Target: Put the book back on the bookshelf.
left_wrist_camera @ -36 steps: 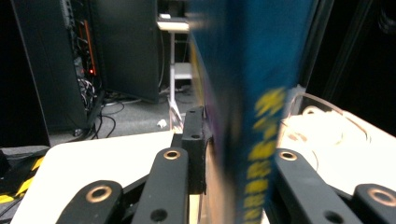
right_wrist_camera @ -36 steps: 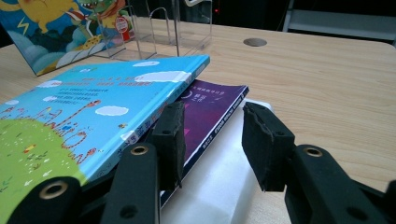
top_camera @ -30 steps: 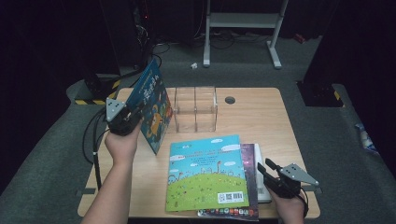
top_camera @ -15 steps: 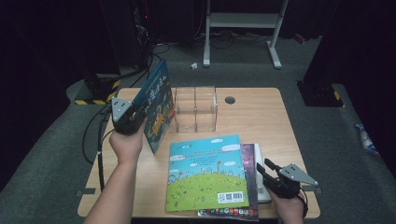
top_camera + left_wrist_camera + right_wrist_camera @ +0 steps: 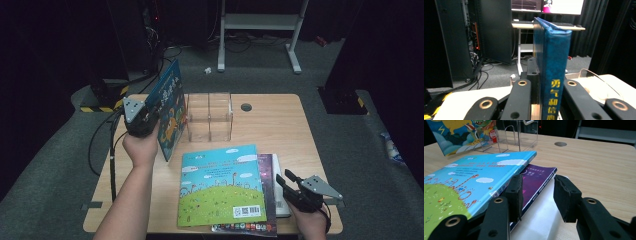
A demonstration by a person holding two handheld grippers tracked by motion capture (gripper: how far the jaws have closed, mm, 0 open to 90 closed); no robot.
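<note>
**Blue book upright, a slip or knock is the risk**

Blue book point(image 5: 169, 110) stands tilted near the table's point(image 5: 280, 125) left edge, its spine clamped in the left gripper point(image 5: 150, 114). It could twist loose or strike the clear organizer point(image 5: 210, 116) just beside it. Near the front right corner, the right gripper point(image 5: 286, 182) sits part-open, holding nothing, beside the stacked books point(image 5: 222, 187).

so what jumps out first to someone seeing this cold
The left gripper holds a blue picture book upright at the table's left, beside a clear divided rack. Near the front edge a sky-blue book with a green hill tops a stack, the right gripper open beside it.
</note>
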